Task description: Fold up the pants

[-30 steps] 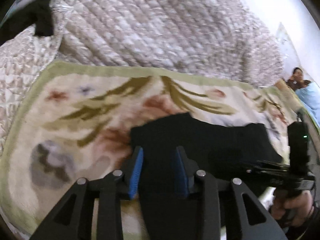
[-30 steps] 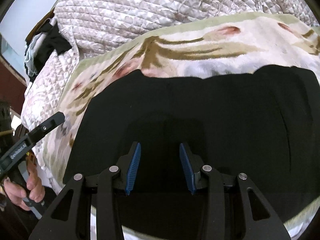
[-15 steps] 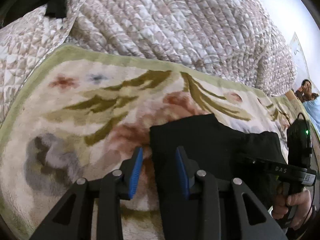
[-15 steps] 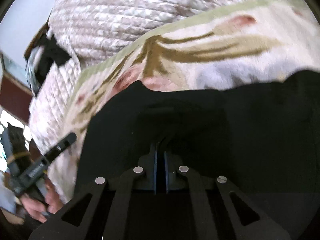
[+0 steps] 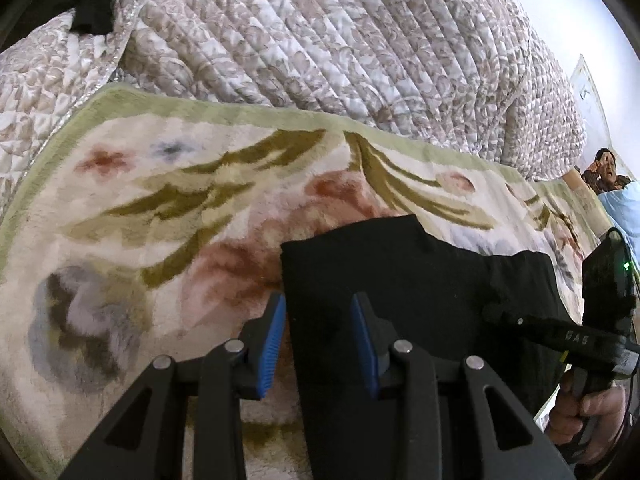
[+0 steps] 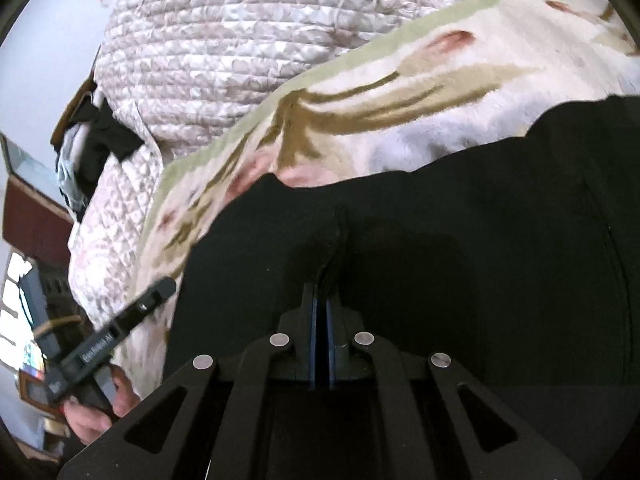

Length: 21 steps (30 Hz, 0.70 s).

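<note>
My right gripper (image 6: 320, 312) pinched tight on a ridge of the black pants (image 6: 460, 248), my left gripper (image 5: 318, 332) partly open astride their edge, gripping nothing, pants flat on the floral blanket (image 5: 160, 208).

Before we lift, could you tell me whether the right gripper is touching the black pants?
Touching: in the right wrist view the right gripper is shut, with a pinched ridge of the black pants rising from its pads.

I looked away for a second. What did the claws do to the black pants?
The right claw snapped shut and pinched a ridge of the black pants. The left claw slid toward the pants' edge, which now lies between its fingers. Its jaws stayed open, and the pants stayed flat on the flowered blanket.
</note>
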Motion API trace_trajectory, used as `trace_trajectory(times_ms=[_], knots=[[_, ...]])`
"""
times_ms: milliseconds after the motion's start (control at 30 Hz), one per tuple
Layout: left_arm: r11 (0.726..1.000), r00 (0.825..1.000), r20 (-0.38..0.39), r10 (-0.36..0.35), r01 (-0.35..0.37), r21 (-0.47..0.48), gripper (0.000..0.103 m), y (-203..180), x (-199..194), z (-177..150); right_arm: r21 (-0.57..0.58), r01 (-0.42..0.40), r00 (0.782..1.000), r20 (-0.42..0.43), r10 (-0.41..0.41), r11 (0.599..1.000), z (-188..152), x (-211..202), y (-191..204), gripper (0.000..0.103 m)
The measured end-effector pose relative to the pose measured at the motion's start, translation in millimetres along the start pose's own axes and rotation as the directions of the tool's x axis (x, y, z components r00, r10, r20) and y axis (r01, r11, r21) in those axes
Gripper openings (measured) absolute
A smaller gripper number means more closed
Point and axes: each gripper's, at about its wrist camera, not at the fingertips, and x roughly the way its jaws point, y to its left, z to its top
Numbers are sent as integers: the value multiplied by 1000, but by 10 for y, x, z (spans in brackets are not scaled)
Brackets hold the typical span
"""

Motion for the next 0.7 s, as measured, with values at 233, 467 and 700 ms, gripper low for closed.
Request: trace_trajectory(times_ms=[233, 467, 700], knots=[[1000, 1000, 4, -5, 5, -4, 37, -9, -6, -9, 10, 39, 999, -1, -39, 999, -57, 1, -46, 2], [1000, 1000, 19, -14, 14, 1, 37, -30, -9, 24, -84, 158, 987, 38, -155, 984, -91, -130, 69, 3], [998, 998, 0, -67, 67, 4, 37, -124, 43, -20, -163, 165, 984, 100, -150, 973, -292, -426, 279, 7]])
